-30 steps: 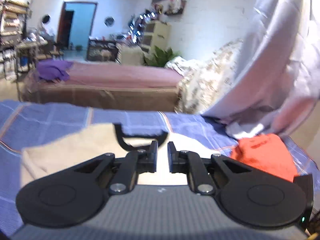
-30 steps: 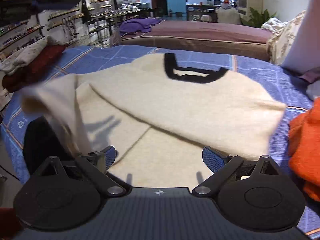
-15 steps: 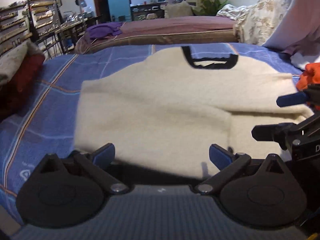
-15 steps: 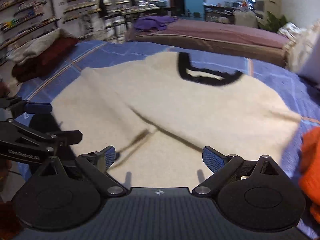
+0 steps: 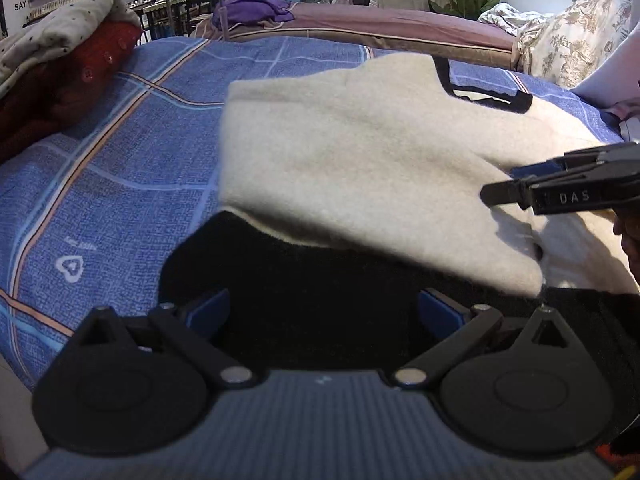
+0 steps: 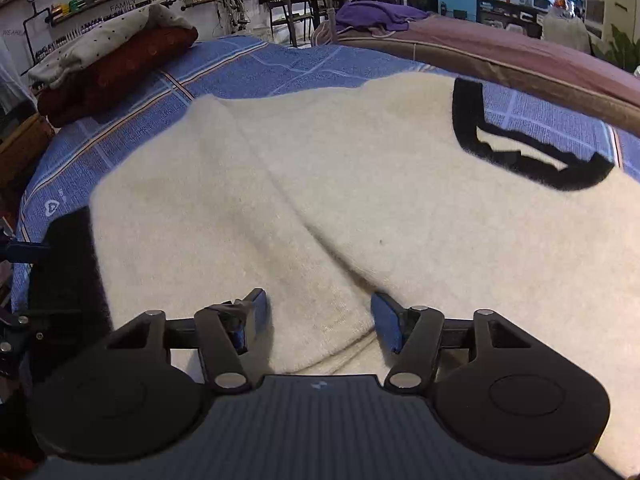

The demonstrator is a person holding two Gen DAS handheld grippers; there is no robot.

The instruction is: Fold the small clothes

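A cream sweater [image 5: 360,152] with a black collar [image 6: 520,160] and a black hem [image 5: 304,288] lies on the blue plaid bedsheet [image 5: 120,152], one side folded over its body. My left gripper [image 5: 323,312] is open wide just above the black hem, nothing pressed between its blue pads [image 5: 208,312]. My right gripper [image 6: 320,320] hovers low over the sweater's [image 6: 360,200] lower middle. Its jaws are closing, with a fold of cream fabric lying between them. The right gripper [image 5: 560,196] also shows at the right edge of the left wrist view.
A stack of folded clothes [image 6: 116,60], red under dotted cream, sits at the sheet's far left corner. Beyond it stands a brown bed [image 5: 400,28] with a purple garment [image 5: 256,12]. Floral bedding [image 5: 572,40] lies at the right.
The left gripper opened from shut and came down toward the black hem. The lifted sleeve now lies folded on the sweater. The right gripper moved closer over the fabric and its jaws narrowed.
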